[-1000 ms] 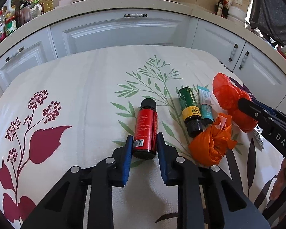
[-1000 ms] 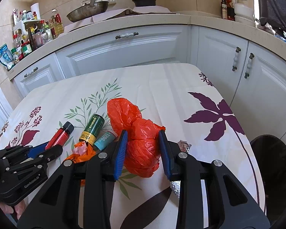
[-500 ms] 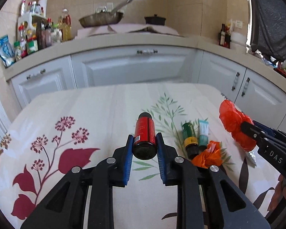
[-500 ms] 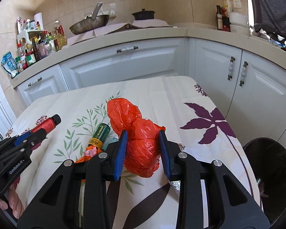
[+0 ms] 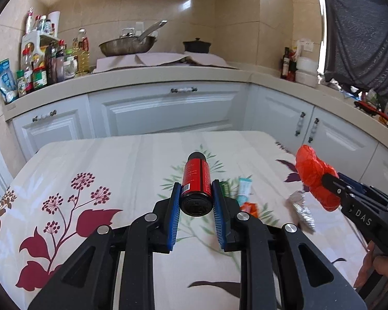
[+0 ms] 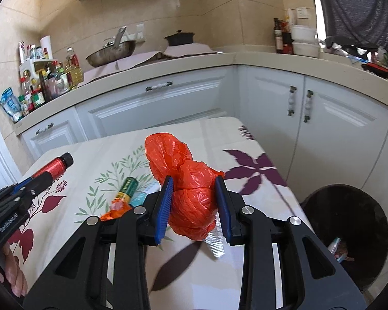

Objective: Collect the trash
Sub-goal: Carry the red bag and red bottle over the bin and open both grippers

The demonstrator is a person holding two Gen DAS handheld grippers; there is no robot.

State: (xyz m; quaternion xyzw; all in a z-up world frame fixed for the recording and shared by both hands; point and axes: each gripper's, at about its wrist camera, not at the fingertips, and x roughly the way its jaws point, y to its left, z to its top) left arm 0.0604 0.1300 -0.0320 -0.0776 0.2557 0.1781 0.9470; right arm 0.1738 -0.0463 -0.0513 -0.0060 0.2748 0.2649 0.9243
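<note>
- Bench: we record a floral cloth across its top, white cabinets behind.
- Black bin: on the floor beside the bench's right edge, scraps inside.
- Right tool: clenched on the orange bag, held clear above the cloth.
- Left tool: grasping the red bottle by its base, cap pointing away, lifted off the bench.
- We list as lying on the cloth: green bottle, teal tube, orange wrapper, foil scrap.
</note>
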